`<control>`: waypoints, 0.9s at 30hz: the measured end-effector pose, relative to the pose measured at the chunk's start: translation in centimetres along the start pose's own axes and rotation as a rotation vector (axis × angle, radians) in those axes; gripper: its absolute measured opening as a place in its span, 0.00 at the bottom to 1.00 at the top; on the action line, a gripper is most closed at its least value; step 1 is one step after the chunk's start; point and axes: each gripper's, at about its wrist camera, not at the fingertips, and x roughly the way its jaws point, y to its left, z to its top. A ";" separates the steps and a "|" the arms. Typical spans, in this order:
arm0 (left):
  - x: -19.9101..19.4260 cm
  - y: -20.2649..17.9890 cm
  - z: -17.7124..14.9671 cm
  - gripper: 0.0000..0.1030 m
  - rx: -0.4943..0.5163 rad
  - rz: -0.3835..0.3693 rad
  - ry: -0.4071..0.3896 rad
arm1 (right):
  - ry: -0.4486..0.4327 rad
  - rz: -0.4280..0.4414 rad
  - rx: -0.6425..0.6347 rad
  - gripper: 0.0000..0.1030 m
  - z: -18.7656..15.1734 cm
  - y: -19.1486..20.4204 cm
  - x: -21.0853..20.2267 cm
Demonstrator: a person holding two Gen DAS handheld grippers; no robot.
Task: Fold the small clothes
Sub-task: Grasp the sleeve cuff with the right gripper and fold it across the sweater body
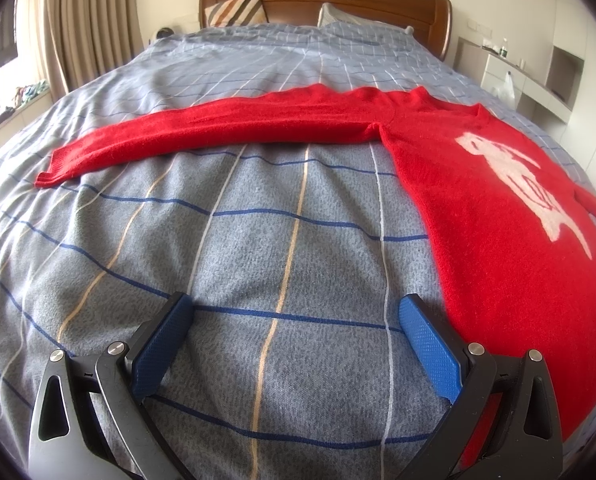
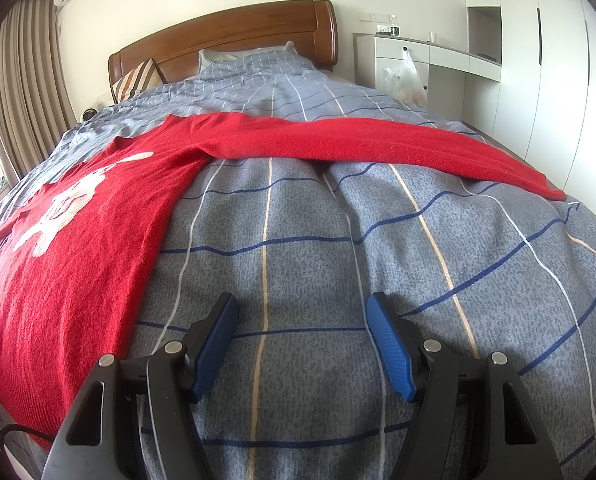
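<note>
1. Both jaws stand wide and hold nothing: left gripper (image 1: 294, 320) and right gripper (image 2: 301, 316) hover over the bare blanket (image 1: 258, 240), pointing down toward it.
2. Between my two hands lies the red sweater (image 1: 477, 200), flat, body running toward me, sleeves spread crosswise.
3. Left sleeve (image 1: 178, 144) stretches away to my left; its hem edge sits just beside my left gripper's right finger.
4. Right sleeve (image 2: 397, 144) runs out to the right, well ahead of my right gripper.
5. Each hand looks nearest its own sleeve, I reckon.
</note>
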 end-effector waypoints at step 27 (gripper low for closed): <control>-2.5 2.7 0.9 0.99 -0.113 -0.028 -0.142 | 0.018 0.235 1.161 0.46 5.8 -22.3 3.2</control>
